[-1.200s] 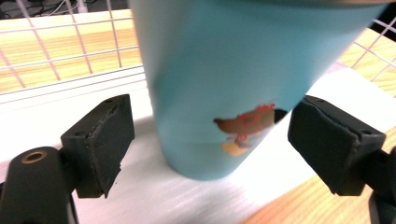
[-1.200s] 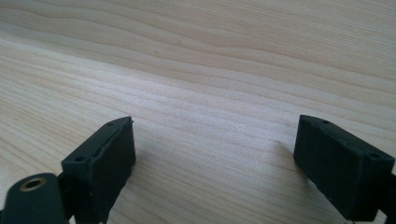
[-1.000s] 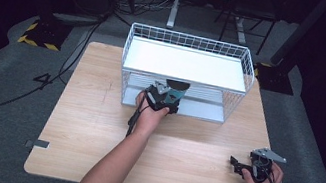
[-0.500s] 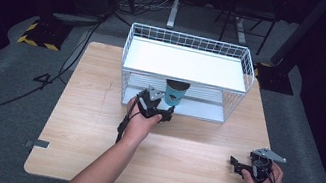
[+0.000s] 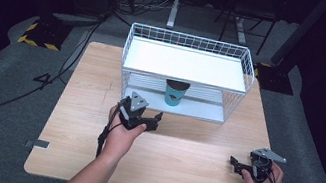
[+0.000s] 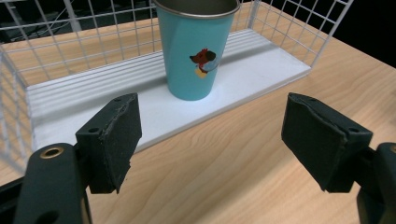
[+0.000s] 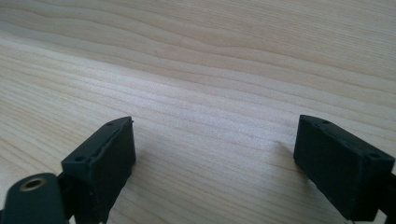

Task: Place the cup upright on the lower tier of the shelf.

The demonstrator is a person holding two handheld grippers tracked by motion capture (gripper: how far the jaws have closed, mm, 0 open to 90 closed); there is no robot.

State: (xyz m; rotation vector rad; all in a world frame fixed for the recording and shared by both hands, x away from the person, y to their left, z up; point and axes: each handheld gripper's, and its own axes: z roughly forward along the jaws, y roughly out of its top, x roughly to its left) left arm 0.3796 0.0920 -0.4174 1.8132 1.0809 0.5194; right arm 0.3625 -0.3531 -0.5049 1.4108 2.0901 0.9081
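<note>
A teal cup (image 5: 175, 93) (image 6: 196, 46) with a small dog picture stands upright on the lower white shelf (image 6: 252, 70) of a white wire rack (image 5: 190, 43). My left gripper (image 5: 153, 119) (image 6: 210, 135) is open on the table just in front of the rack, a short way back from the cup, with nothing between its jaws. My right gripper (image 5: 236, 165) (image 7: 215, 158) rests open near the table's front right corner, its jaws over bare wood.
The rack has an upper white shelf (image 5: 186, 64) above the cup. The wooden table (image 5: 91, 84) lies around the rack. Cables and black-and-yellow tape (image 5: 36, 33) lie on the grey floor at the left.
My left gripper let go of the cup, leaving it on the lower shelf, and drew back toward the person with its jaws open. The right gripper has stayed still.
</note>
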